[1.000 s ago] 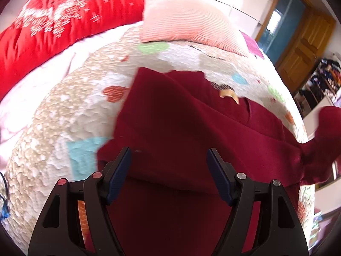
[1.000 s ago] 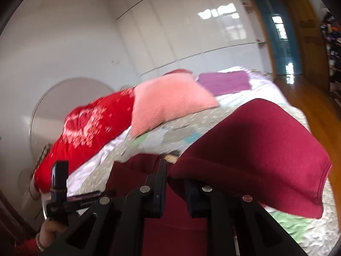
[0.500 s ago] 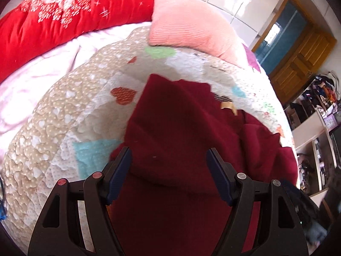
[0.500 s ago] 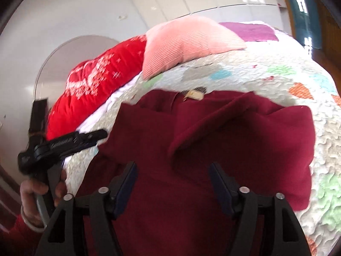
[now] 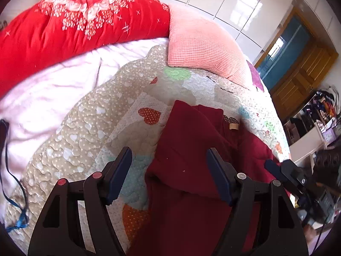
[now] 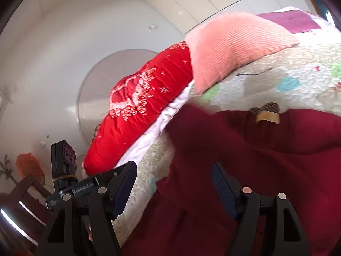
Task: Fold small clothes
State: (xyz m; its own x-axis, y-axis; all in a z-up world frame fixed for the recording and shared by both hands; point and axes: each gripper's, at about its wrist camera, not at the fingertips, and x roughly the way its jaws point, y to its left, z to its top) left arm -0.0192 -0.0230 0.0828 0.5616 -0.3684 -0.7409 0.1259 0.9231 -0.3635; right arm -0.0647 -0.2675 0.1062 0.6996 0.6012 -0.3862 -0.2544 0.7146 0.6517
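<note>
1. The top point(image 5: 191, 149), a dark red small garment, lies on the quilt point(image 5: 85, 128) of the bed, neck end toward the pillow point(image 5: 202, 47). It is spread there because the soft flat quilt gives room to fold on.
2. One side looks folded in over the body. A raised crease runs across the cloth point(image 6: 255, 149), so I judge the fold is partly made.
3. The tan label point(image 5: 232, 126) at the collar faces up, which marks the inside of the neck.
4. The left hand-held gripper point(image 5: 168, 170) hangs just above the top's left edge, jaws wide apart and gripping nothing. It seems set there to take that edge next.
5. The right hand-held gripper point(image 6: 174, 187) is also spread wide and empty, over the lower left part of the top.
6. A red duvet point(image 5: 64, 25) is heaped well behind, out of the way.
</note>
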